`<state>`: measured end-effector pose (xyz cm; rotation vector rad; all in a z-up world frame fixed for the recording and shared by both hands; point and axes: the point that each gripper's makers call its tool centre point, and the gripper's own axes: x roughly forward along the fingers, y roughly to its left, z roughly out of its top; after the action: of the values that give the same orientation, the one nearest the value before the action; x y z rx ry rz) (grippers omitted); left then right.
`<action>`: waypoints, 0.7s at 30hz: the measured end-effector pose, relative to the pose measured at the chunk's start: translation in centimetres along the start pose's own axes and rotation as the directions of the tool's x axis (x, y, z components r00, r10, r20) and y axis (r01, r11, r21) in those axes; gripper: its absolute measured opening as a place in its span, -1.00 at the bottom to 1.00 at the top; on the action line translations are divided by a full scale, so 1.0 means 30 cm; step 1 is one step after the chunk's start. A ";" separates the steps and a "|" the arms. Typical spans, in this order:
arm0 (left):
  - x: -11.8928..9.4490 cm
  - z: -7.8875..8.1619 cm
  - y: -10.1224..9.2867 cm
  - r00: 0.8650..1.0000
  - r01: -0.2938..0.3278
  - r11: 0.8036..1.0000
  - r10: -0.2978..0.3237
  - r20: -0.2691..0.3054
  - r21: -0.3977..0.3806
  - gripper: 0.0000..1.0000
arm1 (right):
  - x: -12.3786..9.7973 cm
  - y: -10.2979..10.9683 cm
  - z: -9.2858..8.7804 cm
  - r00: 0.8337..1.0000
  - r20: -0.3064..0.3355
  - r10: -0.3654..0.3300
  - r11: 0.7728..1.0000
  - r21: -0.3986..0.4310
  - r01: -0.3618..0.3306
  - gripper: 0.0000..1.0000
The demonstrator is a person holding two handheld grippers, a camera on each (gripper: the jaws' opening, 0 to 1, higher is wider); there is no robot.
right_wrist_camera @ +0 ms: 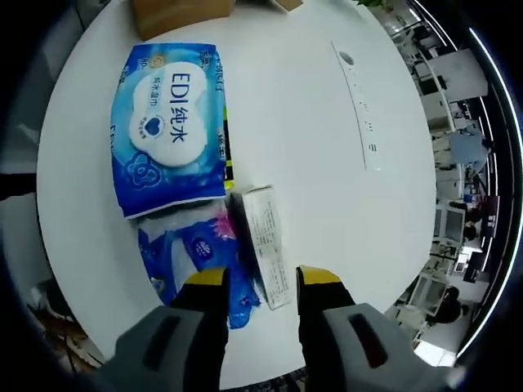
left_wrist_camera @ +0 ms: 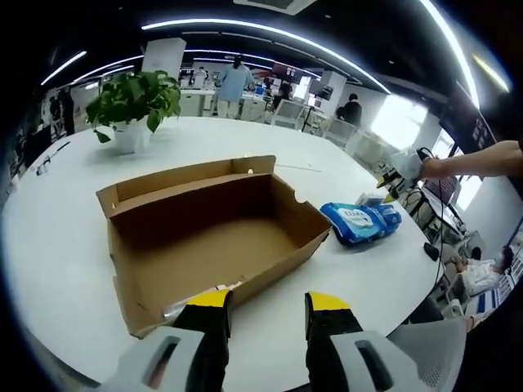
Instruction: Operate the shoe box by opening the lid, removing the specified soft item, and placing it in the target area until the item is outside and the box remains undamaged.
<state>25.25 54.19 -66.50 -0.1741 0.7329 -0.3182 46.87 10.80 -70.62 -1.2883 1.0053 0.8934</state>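
Right hand-held gripper [right_wrist_camera: 260,279], jaws spread, hovers over small packs beside the blue wipes pack [right_wrist_camera: 172,131].

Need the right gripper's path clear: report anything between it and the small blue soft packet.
Nothing visible blocks it. The right gripper is open just above the small blue soft packet, with a white paper-wrapped box beside it under the jaws.

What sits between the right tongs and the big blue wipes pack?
In the right gripper view, a small white carton and smaller blue packets lie between the right tongs and the wipes pack.
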 end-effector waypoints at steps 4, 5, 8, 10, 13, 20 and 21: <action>-0.013 -0.004 0.013 1.000 0.004 1.000 -0.004 0.005 -0.001 -0.29 | -0.033 0.011 0.009 1.000 0.026 -0.009 0.997 0.078 0.007 -0.42; -0.016 -0.006 0.016 1.000 0.006 1.000 -0.006 0.005 -0.001 -0.29 | -0.039 0.011 0.012 0.999 0.033 -0.012 0.996 0.092 0.009 -0.41; -0.022 -0.007 0.021 1.000 0.010 1.000 -0.010 0.007 0.001 -0.29 | -0.063 0.016 0.017 0.999 0.048 -0.026 0.988 0.154 0.018 -0.42; -0.026 -0.008 0.026 1.000 0.014 1.000 -0.014 0.008 0.001 -0.29 | -0.075 0.021 0.026 0.997 0.070 -0.036 0.977 0.213 0.020 -0.41; -0.036 -0.007 0.032 1.000 0.020 1.000 -0.020 0.015 0.003 -0.29 | -0.089 0.032 0.035 0.994 0.098 -0.043 0.954 0.300 0.011 -0.40; -0.053 -0.006 0.039 0.999 0.035 0.999 -0.035 0.019 0.016 -0.29 | -0.110 0.062 0.034 0.990 0.130 -0.062 0.899 0.438 -0.001 -0.39; -0.055 -0.007 0.041 0.999 0.035 0.999 -0.036 0.020 0.017 -0.29 | -0.112 0.067 0.036 0.988 0.138 -0.066 0.888 0.461 -0.005 -0.40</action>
<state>24.23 55.91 -65.94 -0.1748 0.7078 -0.3557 43.98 12.12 -68.10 -0.8186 0.9994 0.6619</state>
